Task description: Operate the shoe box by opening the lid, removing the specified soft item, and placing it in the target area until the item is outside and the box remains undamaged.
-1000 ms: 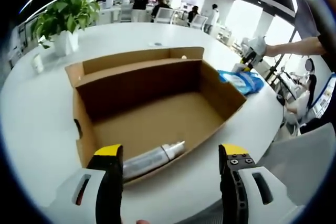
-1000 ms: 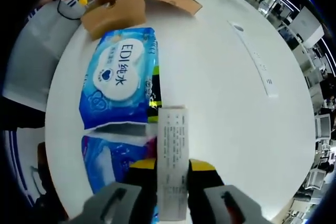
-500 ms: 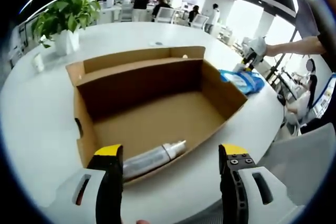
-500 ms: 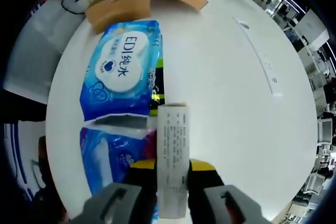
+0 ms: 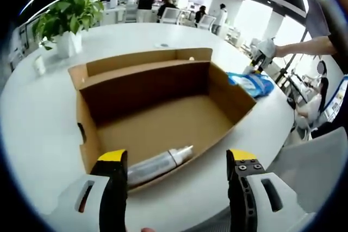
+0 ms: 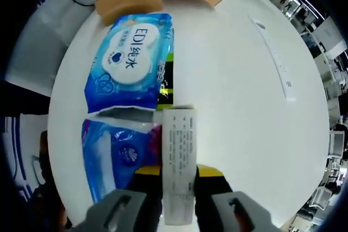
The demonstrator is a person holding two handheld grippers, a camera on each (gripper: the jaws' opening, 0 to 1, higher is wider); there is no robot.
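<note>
Our right claw (image 6: 178, 171) is clamped on a blue soft tissue pack (image 6: 117, 158), low over the white desk (image 6: 234, 96) beside the open cardboard shoe box (image 5: 155, 113). We'd lower gently, then release. Left claw (image 5: 176, 158) gapes empty.

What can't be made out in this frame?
- Silver tube, left gripper view: its lower end is hidden behind the shoe box front wall.
- White pack clamped in the right gripper: print too small to read.
- Lower blue pack: partly covered by that pack and the gripper.
</note>
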